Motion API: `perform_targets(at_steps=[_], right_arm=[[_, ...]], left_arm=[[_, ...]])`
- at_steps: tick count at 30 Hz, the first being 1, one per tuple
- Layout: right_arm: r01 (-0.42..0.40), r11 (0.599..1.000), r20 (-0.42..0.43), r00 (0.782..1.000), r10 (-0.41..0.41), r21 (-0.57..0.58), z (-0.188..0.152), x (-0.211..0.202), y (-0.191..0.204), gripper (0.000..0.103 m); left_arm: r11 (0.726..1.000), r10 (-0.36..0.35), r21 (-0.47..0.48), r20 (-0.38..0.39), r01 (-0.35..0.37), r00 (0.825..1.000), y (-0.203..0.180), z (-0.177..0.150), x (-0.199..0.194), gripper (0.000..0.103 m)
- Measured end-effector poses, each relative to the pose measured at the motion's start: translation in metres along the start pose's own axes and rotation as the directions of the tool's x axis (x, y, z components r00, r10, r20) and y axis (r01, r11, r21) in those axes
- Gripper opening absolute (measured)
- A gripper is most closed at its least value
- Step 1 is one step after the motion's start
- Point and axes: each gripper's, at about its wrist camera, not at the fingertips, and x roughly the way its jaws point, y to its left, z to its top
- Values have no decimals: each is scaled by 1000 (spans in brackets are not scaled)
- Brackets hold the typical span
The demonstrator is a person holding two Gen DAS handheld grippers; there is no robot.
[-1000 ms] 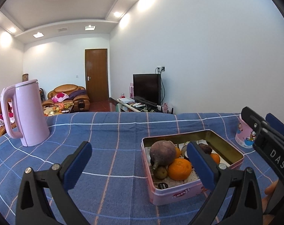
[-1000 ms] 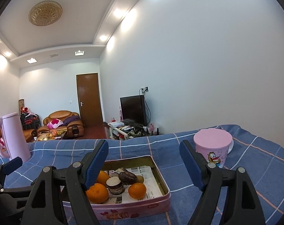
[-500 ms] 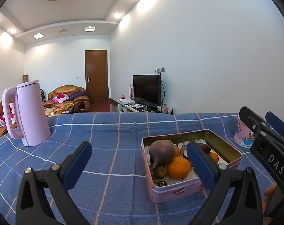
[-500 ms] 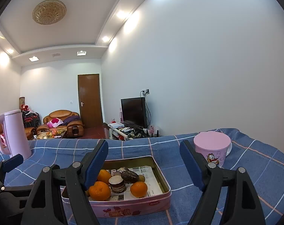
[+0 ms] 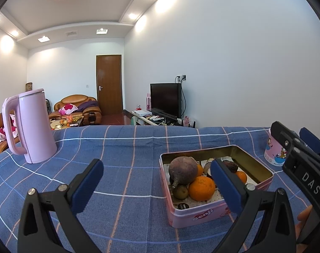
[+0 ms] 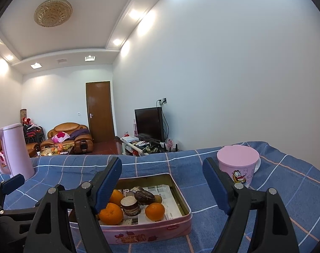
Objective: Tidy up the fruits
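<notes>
A pink tin [image 6: 176, 227] is seen on the desk [image 5: 126, 147], which is covered by a blue checked cloth, and the fruits are found inside it: a large orange [image 5: 201, 188] at the near side, a dark round root-like piece [image 5: 182, 169] resting on the pile at the left, a small green-brown fruit [image 5: 180, 191] below it, a smaller orange [image 6: 155, 211] to the right, and cut brown pieces [image 6: 130, 205] in the middle on a paper lining. No fruit is seen loose on the cloth, so the gathering may be judged largely done; any sorting within the tin, or transfer elsewhere, is judged to remain, and no second container for fruit is evident. The left gripper [image 5: 155, 181] is held with its jaws wide apart and nothing between them, near and slightly left of the tin. The right gripper [image 6: 162, 185] is likewise spread and empty, just short of the tin's near edge. A pink kettle [image 5: 29, 126] stands at the far left, well apart from the tin, and a lidded pink cup [image 6: 238, 166] stands to the far right. Neither is judged to obstruct access; the two grippers, close together over the tin, may crowd one another.
</notes>
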Motion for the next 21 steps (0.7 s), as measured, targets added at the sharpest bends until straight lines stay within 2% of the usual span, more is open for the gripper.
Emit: perform_targets(at_steps=[21], right_arm=[[4,1000,-8,1000,-4,0,0,1,-1,80]], left_arm=[[1000,-1,0,0,1,1000,0,0,0,103]])
